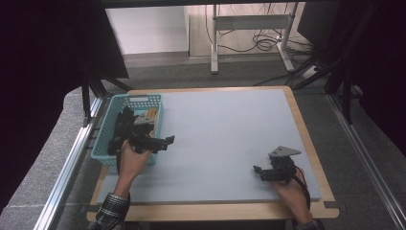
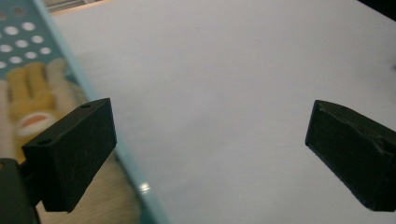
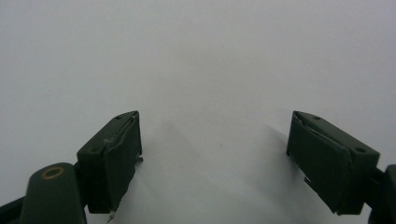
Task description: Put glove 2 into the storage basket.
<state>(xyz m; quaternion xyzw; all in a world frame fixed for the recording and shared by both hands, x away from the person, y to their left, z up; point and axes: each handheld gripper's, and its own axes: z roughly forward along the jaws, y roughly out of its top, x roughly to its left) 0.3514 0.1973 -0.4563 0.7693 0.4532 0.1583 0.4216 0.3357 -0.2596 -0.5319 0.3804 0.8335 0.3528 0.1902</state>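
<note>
Closest to you is your right hand (image 1: 293, 191) parked at the near right corner of the bench (image 1: 225, 139), with the right tool (image 1: 259, 171) sitting low over bare grey surface; its own view shows the jaws spread wide with nothing between them, so it's basically idle. Your left hand (image 1: 130, 160) is doing the real work: the left tool (image 1: 168, 140) sits right at the near right corner of the teal basket (image 1: 152, 101), jaws also wide apart and holding nothing. In the left gripper view one jaw hangs over the inside of the basket and the other over open bench, with the basket wall (image 2: 84, 86) running between them, so you're straddling the rim right now. Inside the basket, just past that jaw, there's a yellowish soft toy (image 2: 35, 100) lying on the bottom, with what looks like a pink patch on it; that's my guess for what you're going after. Further in, the high view shows some dark stuff piled in the basket that I can't make out. If you want a clean grab, I'd shift the left tool sideways so both jaws clear the rim, then tip down and come at the toy across its narrow part. Keep the jaws open till they're on either side of it, or you'll just pinch the plastic wall.
</note>
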